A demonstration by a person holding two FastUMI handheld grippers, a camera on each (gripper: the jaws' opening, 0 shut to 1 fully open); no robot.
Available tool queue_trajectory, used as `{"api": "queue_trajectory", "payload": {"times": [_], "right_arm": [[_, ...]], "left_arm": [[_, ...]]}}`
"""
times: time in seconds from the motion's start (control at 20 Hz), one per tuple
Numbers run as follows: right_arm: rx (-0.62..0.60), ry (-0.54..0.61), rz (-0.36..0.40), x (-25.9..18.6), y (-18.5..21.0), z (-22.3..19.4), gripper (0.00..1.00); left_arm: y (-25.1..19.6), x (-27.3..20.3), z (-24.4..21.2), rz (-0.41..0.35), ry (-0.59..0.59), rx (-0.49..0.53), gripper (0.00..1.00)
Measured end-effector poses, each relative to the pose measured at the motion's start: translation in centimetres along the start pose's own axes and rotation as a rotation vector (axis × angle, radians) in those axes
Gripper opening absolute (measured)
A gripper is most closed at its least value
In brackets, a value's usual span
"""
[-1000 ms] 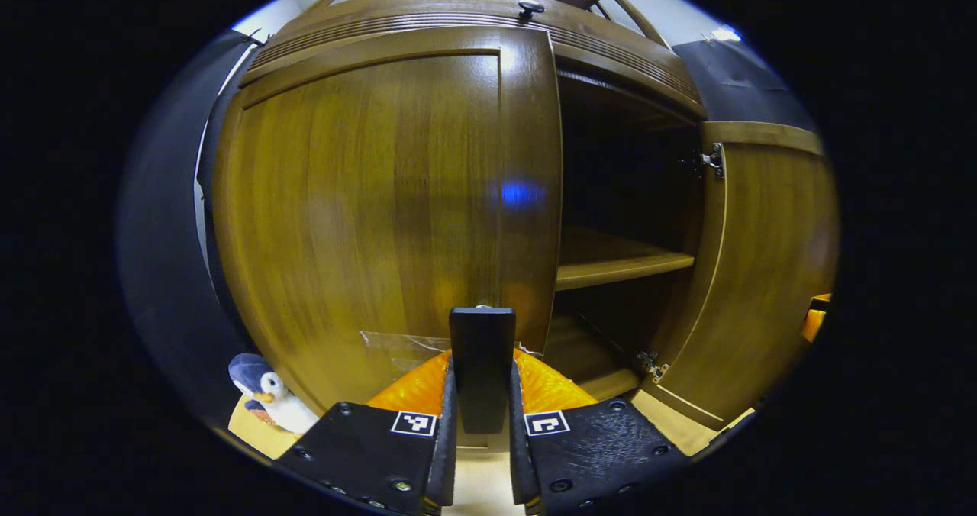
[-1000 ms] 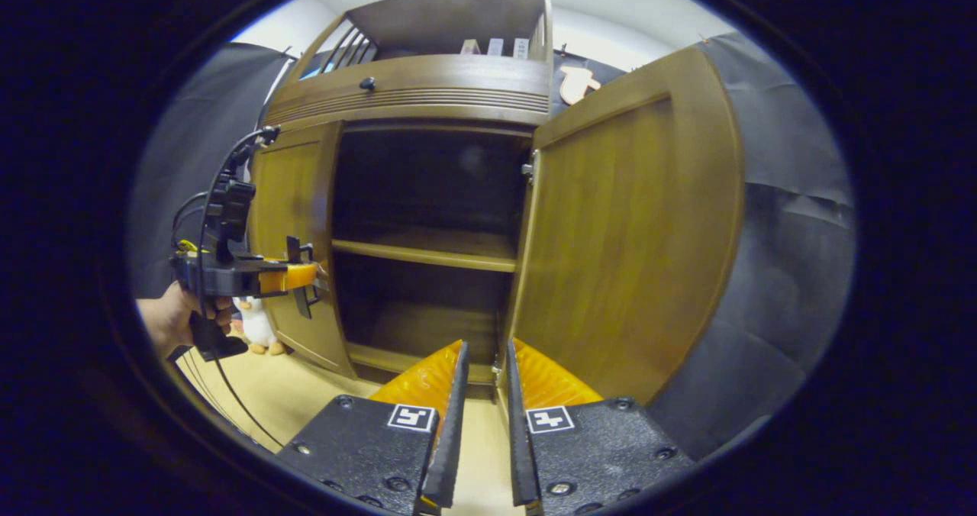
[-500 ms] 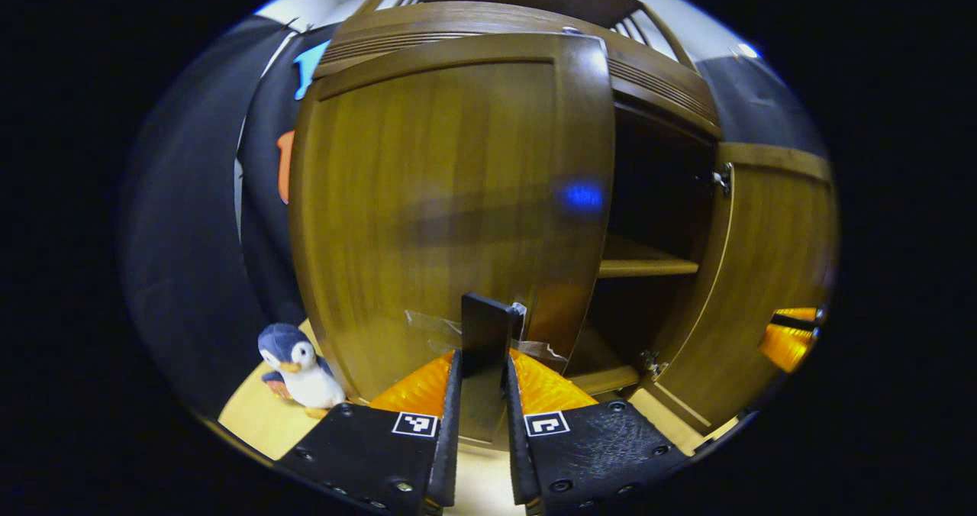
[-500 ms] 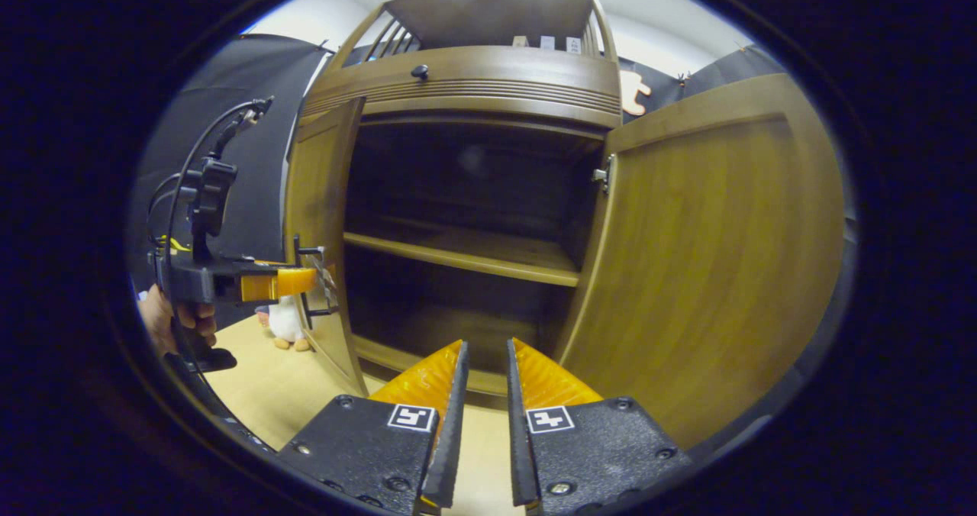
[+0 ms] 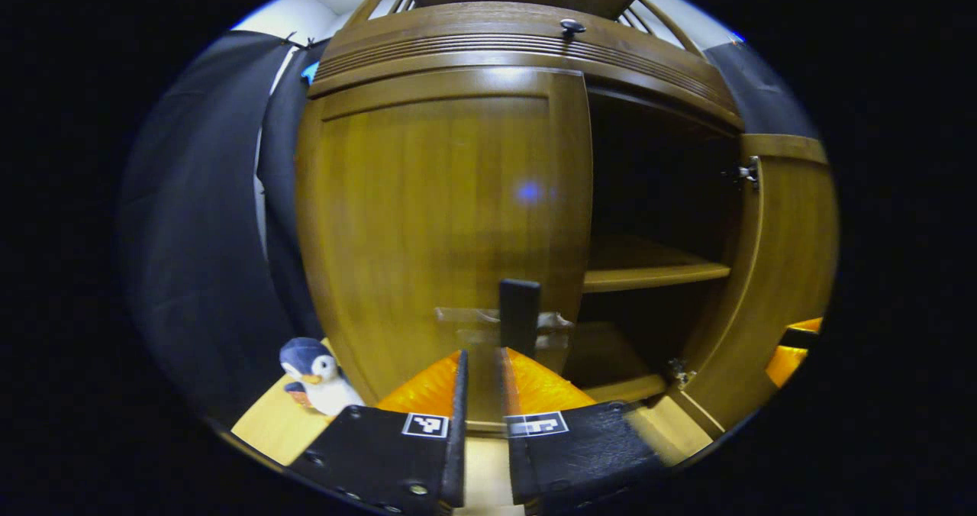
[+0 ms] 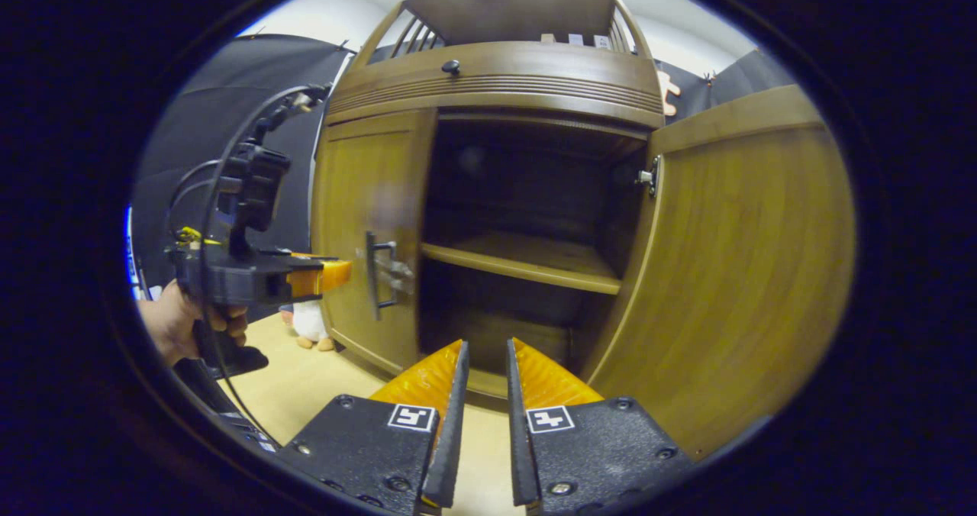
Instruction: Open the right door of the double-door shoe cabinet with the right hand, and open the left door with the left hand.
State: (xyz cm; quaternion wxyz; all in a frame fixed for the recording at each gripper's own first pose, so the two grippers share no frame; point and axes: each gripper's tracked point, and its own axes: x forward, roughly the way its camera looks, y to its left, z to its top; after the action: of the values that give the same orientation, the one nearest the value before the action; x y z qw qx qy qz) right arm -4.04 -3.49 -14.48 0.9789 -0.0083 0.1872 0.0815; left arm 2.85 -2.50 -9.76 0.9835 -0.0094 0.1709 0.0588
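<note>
Black cloth wall (image 6: 229, 96) backs the pale floor (image 6: 305, 382). The shoe cabinet (image 6: 504, 81) stands with right door (image 6: 733, 272) wide, left door (image 5: 443, 226) ajar, one bare shelf (image 6: 527, 260) inside. Left gripper (image 5: 482, 363), jaws narrowly parted, sits just off the handle (image 5: 520, 314); right gripper (image 6: 481, 356) grips nothing, jaws nearly together.

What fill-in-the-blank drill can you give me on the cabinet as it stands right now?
1. The right door stands wide ___, exposing the inside.
2. Inside the cabinet, one wooden ___ divides the space into upper and lower parts.
3. A plush ___ sits on the floor beside the left door.
4. In the right gripper view, the left gripper is just short of the left door's ___, not clamped on it.

Missing words: open; shelf; penguin; handle
</note>
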Motion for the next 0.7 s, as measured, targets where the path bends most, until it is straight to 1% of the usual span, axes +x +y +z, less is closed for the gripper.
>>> {"api": "queue_trajectory", "payload": {"times": [0.05,0.1,0.2,0.25,0.3,0.35,0.4,0.45,0.5,0.55,0.6,0.7], "right_arm": [[0.004,0.007,0.001,-0.2,-0.2,-0.4,0.30],[0.001,0.013,-0.003,-0.3,-0.6,-0.8,0.30],[0.000,0.024,-0.030,-0.5,-2.0,-1.5,0.31],[0.008,0.027,-0.037,-0.6,-2.2,-1.6,0.31],[0.017,0.029,-0.043,-0.8,-2.5,-1.6,0.30],[0.023,0.028,-0.047,-0.8,-2.7,-1.6,0.30],[0.024,0.025,-0.054,-0.8,-3.0,-1.4,0.30],[0.024,0.022,-0.059,-0.8,-3.4,-1.4,0.30],[0.024,0.019,-0.065,-0.9,-3.7,-1.3,0.30],[0.025,0.018,-0.069,-0.9,-3.7,-1.4,0.30],[0.027,0.020,-0.077,-1.0,-4.0,-1.5,0.30],[0.034,0.025,-0.092,-1.2,-4.6,-1.7,0.30]], "left_arm": [[-1.0,1.5,-1.3,-0.029,0.025,-0.080,0.17],[-1.9,1.1,-1.8,-0.056,0.050,-0.121,0.01],[-2.3,1.0,-2.8,-0.106,0.043,-0.122,0.01],[-2.9,1.1,-2.0,-0.145,0.036,-0.119,0.02],[-3.9,1.2,-1.9,-0.185,0.031,-0.119,0.18],[-4.8,1.3,-1.7,-0.201,0.024,-0.109,0.33],[-5.3,1.7,-1.5,-0.195,0.022,-0.095,0.49],[-5.4,2.0,-1.7,-0.192,0.025,-0.085,0.38],[-5.5,2.9,-1.9,-0.186,0.029,-0.079,0.52],[-5.7,3.1,-2.1,-0.182,0.036,-0.078,0.45],[-5.7,3.4,-2.3,-0.170,0.038,-0.076,0.50],[-5.8,3.7,-2.0,-0.169,0.021,-0.059,0.51]]}}
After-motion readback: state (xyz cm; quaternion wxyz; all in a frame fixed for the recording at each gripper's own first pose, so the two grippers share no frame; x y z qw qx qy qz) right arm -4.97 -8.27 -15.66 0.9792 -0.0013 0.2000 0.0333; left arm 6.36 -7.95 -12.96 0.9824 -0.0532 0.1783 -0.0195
